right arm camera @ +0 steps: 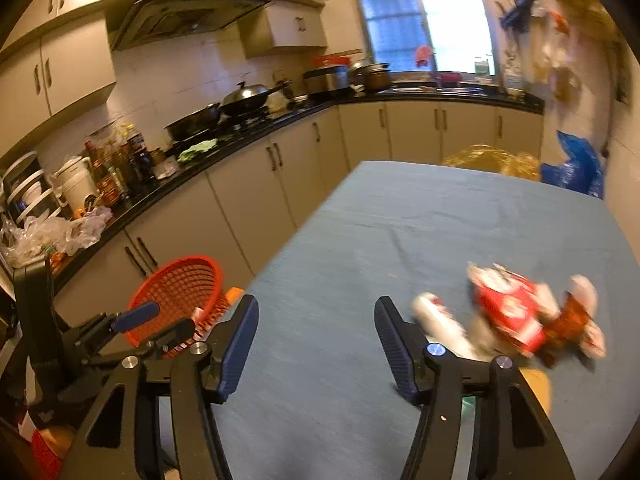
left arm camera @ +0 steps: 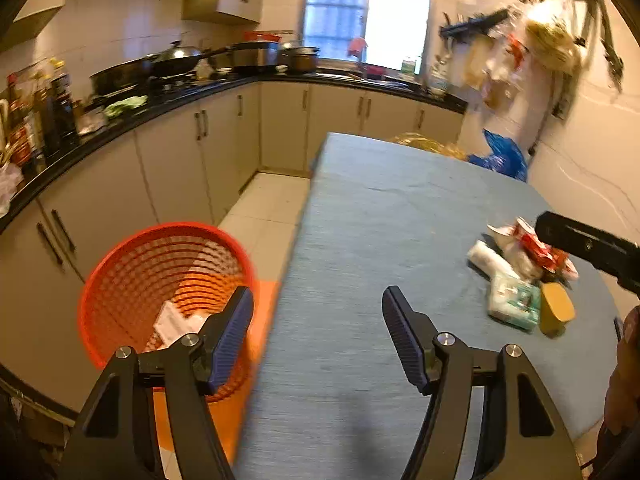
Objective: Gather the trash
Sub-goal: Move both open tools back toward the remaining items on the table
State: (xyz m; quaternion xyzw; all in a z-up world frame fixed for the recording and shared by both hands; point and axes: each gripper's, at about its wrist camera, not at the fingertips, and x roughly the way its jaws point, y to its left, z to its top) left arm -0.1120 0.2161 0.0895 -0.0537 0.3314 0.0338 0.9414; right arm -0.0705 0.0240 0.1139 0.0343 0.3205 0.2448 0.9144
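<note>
Looking along my left tool (left arm camera: 318, 312), I am seeing its jaws standing wide with nothing between them, straddling the left edge of the blue table (left arm camera: 380, 208). Off that edge, on the floor, the orange basket (left arm camera: 132, 264) is sitting just beside the table, and something white (left arm camera: 172, 320) is lying inside it near the bottom. On the right part of the table the trash (left arm camera: 520, 272) is lying in a loose heap: a white wad, a red and white wrapper, a pale green packet and a yellow piece at the near end. My right tool is poking in from the right edge of this view as a black bar, just above the heap.

From the right tool (right arm camera: 316, 322) I am seeing its jaws wide too, holding nothing, hanging over bare cloth. The red wrapper (right arm camera: 508, 312) and the rest of the heap are lying just right of its right finger, blurred. The left tool (right arm camera: 132, 320) is showing at the far left, in front of the basket (right arm camera: 176, 288). A dark counter (right arm camera: 280, 124) crowded with pans is running along the far wall.
</note>
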